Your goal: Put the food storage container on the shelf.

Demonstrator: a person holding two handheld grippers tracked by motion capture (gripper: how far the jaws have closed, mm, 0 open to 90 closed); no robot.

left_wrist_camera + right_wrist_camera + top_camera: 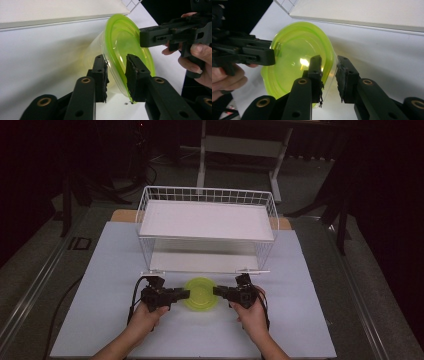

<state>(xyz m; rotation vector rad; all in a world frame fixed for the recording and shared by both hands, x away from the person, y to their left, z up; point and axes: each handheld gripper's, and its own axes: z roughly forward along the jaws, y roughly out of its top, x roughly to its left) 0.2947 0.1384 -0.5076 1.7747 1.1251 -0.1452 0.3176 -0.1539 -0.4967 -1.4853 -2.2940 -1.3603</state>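
The high view shows the left gripper (184, 294) and right gripper (218, 291) each pinching an opposite rim of the translucent lime-green plastic bowl (200, 293) on the white table (300, 320), seemingly the grasping step, so next comes a level joint lift toward the white wire shelf rack (207, 220) beyond.

We see our two grippers, the left gripper (186, 294) and the right gripper (216, 291), built of matte black plastic, with brass-ringed pivot holes along each linkage, frayed black padding lining the jaws, black cables trailing behind, and our forearms bare.
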